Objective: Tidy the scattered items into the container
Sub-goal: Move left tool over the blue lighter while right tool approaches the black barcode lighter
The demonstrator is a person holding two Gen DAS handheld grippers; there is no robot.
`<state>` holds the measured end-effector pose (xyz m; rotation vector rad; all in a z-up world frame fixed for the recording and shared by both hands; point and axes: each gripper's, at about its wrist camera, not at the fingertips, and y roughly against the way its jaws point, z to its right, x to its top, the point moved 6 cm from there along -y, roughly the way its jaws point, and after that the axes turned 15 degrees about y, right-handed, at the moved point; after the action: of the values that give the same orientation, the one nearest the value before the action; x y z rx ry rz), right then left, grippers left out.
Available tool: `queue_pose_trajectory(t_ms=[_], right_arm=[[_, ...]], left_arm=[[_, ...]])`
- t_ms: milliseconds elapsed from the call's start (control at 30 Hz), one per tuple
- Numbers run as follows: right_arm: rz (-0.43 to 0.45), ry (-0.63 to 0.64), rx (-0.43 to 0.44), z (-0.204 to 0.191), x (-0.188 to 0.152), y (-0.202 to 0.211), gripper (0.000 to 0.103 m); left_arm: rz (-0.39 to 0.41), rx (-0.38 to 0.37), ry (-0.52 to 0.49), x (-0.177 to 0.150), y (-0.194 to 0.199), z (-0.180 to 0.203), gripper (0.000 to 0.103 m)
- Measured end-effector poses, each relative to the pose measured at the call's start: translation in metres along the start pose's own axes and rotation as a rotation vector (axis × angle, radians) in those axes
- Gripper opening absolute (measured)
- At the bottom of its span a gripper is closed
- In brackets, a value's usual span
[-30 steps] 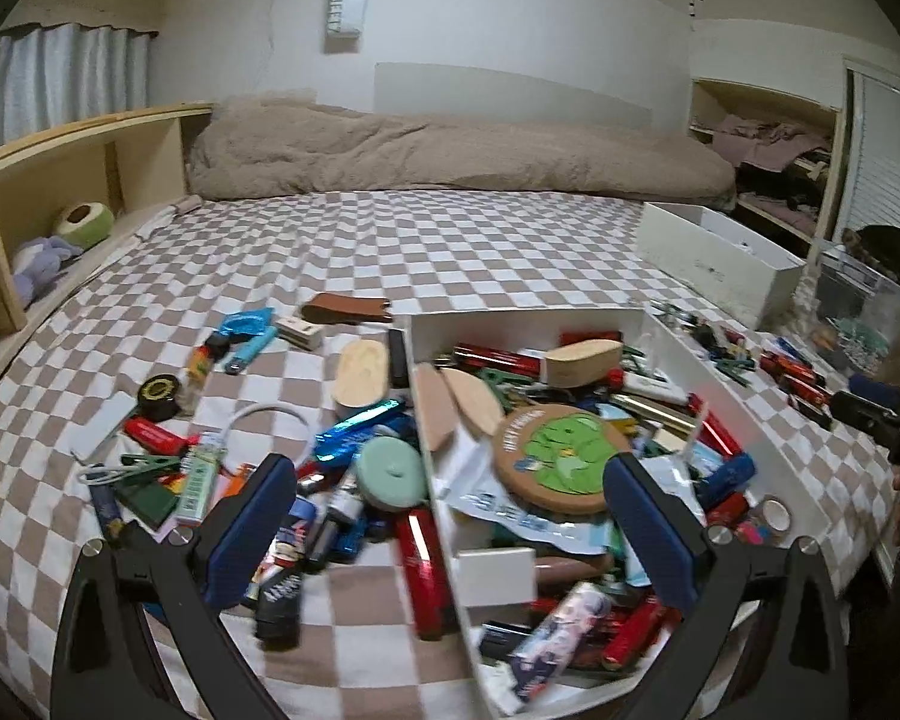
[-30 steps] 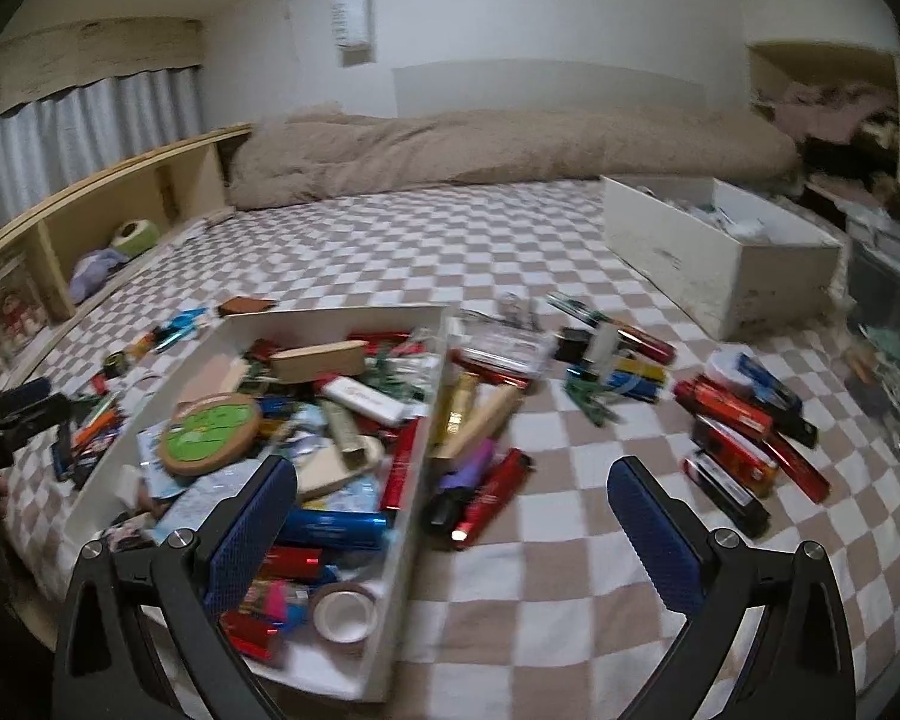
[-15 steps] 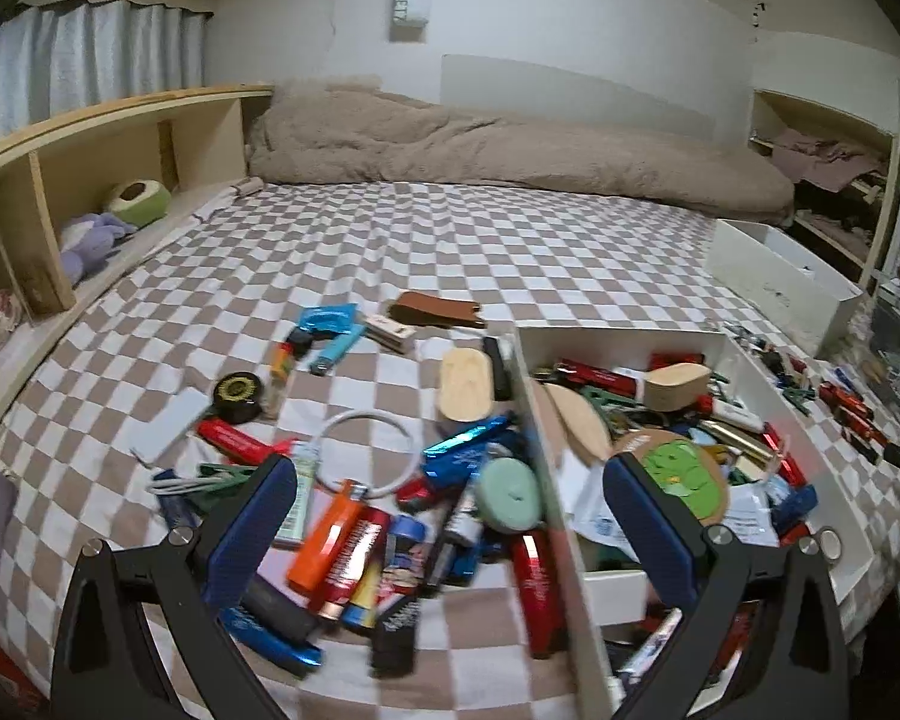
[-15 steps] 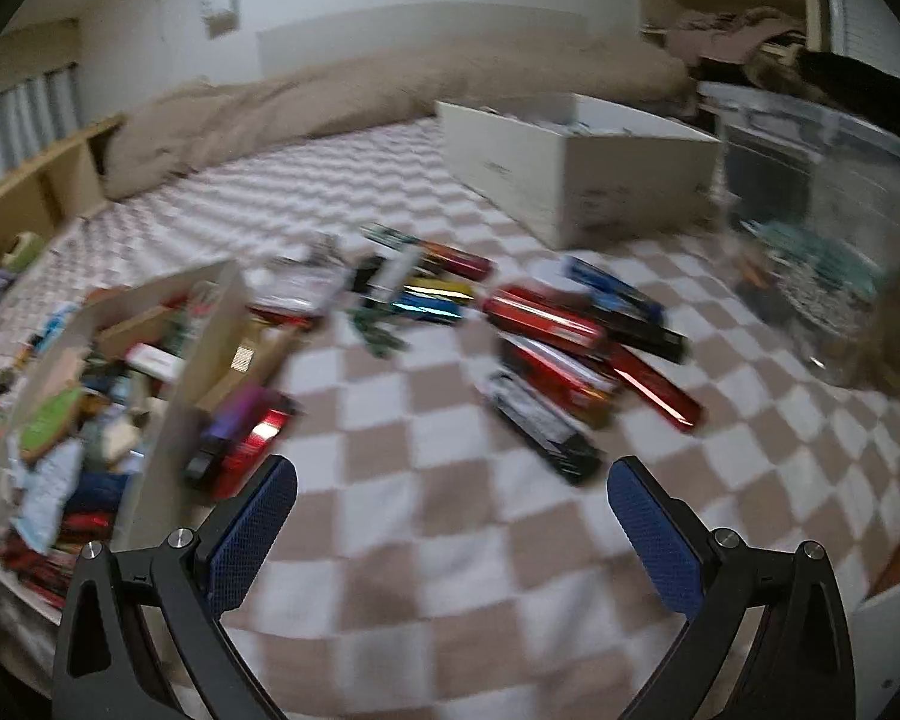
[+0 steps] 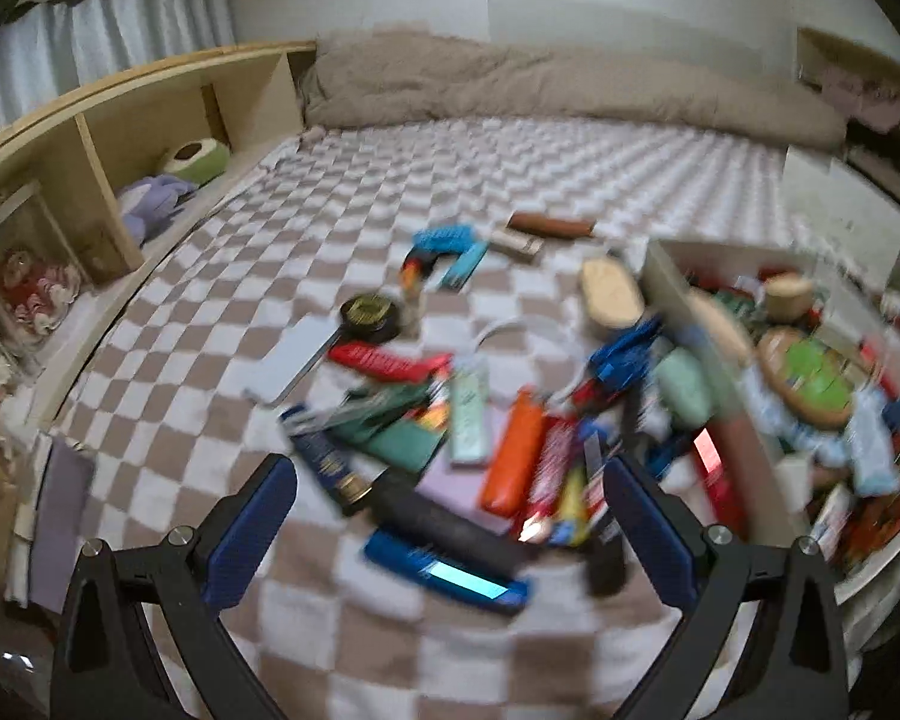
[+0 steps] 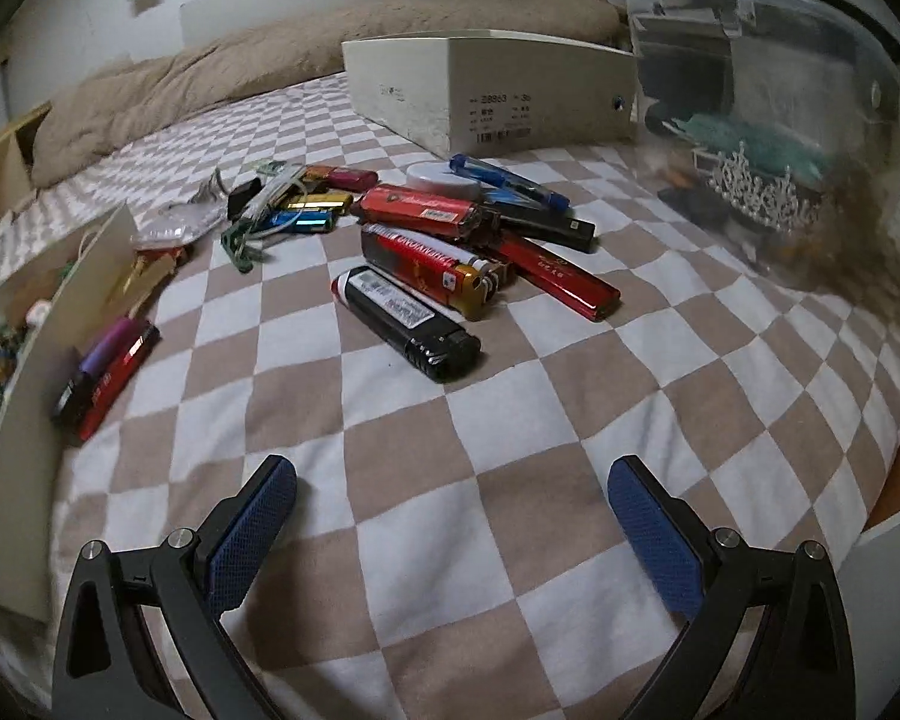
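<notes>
The white container [image 5: 660, 267] full of small items sits at the right of the blurred left wrist view; its wall [image 6: 36, 396] shows at the left of the right wrist view. Scattered items lie left of it, among them an orange lighter [image 5: 513, 459], a blue lighter [image 5: 450, 570] and a red stick [image 5: 390, 360]. My left gripper [image 5: 450, 534] is open and empty above this pile. My right gripper [image 6: 453, 531] is open and empty over bare checkered bedding, short of a black lighter [image 6: 408, 324], a red lighter [image 6: 432, 270] and several more.
A white shoebox [image 6: 486, 90] and a clear plastic tub [image 6: 768, 138] stand at the back right. A wooden shelf [image 5: 108, 138] runs along the left. A beige duvet [image 5: 540, 84] lies at the far end of the bed.
My left gripper has swung left, from over the container to over the scattered pile. My right gripper has swung right, away from the container, and moved nearer the lighters.
</notes>
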<state>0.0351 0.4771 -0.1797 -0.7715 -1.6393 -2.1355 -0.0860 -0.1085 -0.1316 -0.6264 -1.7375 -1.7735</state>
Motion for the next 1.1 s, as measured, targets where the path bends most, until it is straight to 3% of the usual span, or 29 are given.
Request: queue_pose_trajectory(t_ms=[233, 467, 600, 733, 867, 1100], right_arm=[[0.028, 0.008, -0.028, -0.003, -0.002, 0.0, 0.103], [0.044, 0.021, -0.051, -0.004, -0.003, -0.002, 0.103], [0.048, 0.028, -0.065, -0.005, -0.002, -0.003, 0.103], [0.03, 0.039, -0.072, -0.006, -0.002, -0.005, 0.103], [0.027, 0.01, -0.042, -0.002, -0.003, -0.006, 0.103], [0.005, 0.025, -0.063, -0.002, 0.002, -0.005, 0.103]], left_arm=[[-0.085, 0.048, -0.171, -0.032, -0.023, -0.01, 0.103], [-0.082, 0.019, -0.326, -0.047, -0.04, -0.003, 0.103], [-0.079, -0.036, -0.285, -0.048, -0.04, -0.009, 0.103], [-0.095, -0.062, -0.148, -0.052, -0.046, -0.018, 0.103], [-0.072, -0.067, -0.188, -0.051, -0.046, -0.012, 0.103], [-0.027, -0.031, -0.219, -0.052, -0.045, -0.002, 0.103]])
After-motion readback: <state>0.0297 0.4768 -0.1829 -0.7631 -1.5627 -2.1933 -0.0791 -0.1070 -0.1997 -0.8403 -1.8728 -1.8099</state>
